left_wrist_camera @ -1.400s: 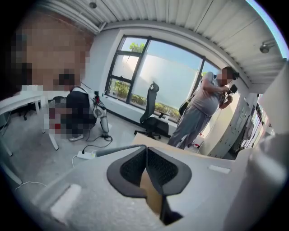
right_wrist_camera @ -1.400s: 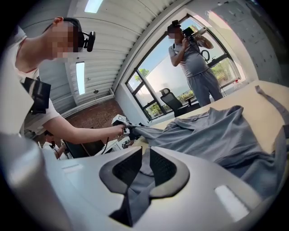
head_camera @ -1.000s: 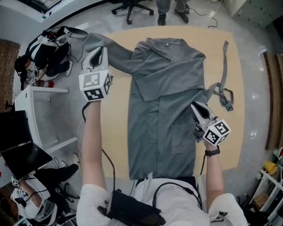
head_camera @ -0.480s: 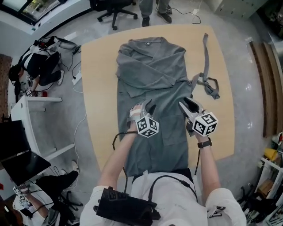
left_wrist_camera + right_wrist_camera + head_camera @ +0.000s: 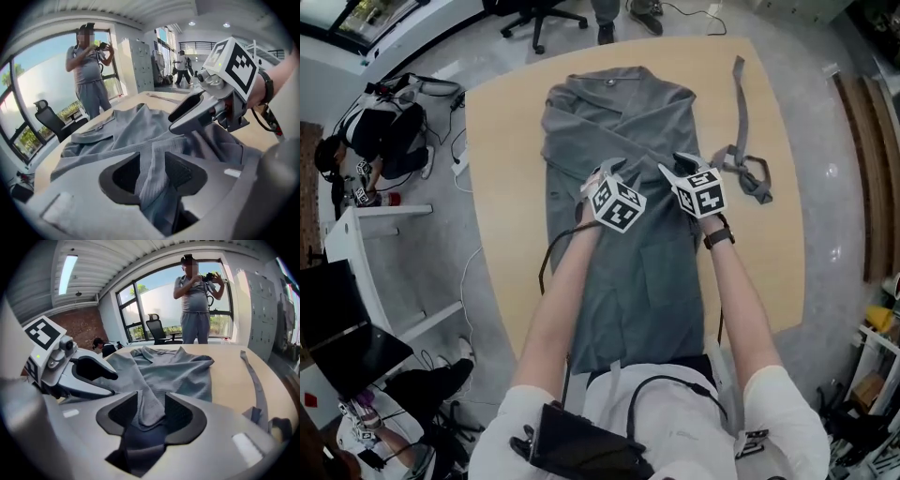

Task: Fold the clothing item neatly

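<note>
Table (image 5: 502, 169): wooden; grey garment (image 5: 619, 103) lies spread lengthwise on it.
Left gripper (image 5: 605, 172): jaws apart, just opened, cloth ridge loose between.
Right gripper (image 5: 673, 164): likewise released, just widening.
Risk: withdrawing jaws could snag cloth, dragging the sleeves askew.

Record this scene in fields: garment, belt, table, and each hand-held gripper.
garment: grey robe, lying on the table, collar at the far end
belt: grey belt, on the table along the robe's right side
table: wooden table
left hand-held gripper: over mid-robe, jaws just opened, robe fold between them
right hand-held gripper: beside the left, jaws just opening, robe fold between them
</note>
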`<action>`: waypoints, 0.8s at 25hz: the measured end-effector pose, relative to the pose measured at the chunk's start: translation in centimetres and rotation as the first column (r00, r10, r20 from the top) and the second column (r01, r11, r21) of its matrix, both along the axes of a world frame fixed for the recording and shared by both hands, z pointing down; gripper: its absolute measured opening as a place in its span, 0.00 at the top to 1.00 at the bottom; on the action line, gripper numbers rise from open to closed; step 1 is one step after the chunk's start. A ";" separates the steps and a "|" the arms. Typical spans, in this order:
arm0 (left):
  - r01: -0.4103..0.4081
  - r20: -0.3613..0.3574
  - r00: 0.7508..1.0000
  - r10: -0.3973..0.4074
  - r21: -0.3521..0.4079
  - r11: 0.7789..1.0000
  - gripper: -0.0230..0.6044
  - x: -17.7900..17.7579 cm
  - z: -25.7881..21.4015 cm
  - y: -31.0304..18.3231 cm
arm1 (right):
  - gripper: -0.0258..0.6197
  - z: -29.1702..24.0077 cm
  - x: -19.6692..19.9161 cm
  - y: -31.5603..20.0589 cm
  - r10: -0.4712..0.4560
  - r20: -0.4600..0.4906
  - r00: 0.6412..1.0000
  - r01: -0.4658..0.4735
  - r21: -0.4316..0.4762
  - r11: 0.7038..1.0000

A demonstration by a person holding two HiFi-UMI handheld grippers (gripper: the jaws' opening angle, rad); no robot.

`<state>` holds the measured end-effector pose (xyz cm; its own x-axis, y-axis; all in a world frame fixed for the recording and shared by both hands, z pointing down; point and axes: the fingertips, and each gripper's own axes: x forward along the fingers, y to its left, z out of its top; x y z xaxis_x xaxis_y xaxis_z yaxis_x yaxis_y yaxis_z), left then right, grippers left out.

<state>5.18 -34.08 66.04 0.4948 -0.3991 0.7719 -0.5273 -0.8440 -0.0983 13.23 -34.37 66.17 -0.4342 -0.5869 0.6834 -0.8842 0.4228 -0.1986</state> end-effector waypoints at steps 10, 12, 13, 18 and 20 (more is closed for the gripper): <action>0.052 -0.056 0.997 -0.051 0.021 0.998 0.94 0.0 0.4 1.1 | 0.93 1.6 0.2 -1.0 -0.008 -0.054 0.998 0.006 -0.029 1.000; 0.052 -0.113 0.993 -0.039 0.111 0.992 0.94 -0.4 -3.0 2.7 | 0.93 -2.1 0.3 -0.7 0.040 0.046 0.998 -0.042 0.041 0.998; 0.033 -0.118 0.993 -0.014 0.158 0.987 0.94 -0.4 -4.4 3.9 | 0.93 -3.8 0.5 -0.3 0.061 0.091 0.994 -0.068 0.071 0.995; -0.130 0.021 0.992 0.128 0.137 0.982 0.90 0.8 -0.2 9.4 | 0.91 -0.3 2.3 1.4 0.082 -0.024 0.996 -0.082 0.002 0.997; -0.113 0.000 0.994 0.113 0.049 0.992 0.80 1.2 1.7 10.6 | 0.86 2.1 2.2 1.8 0.056 -0.100 0.993 -0.060 -0.040 0.997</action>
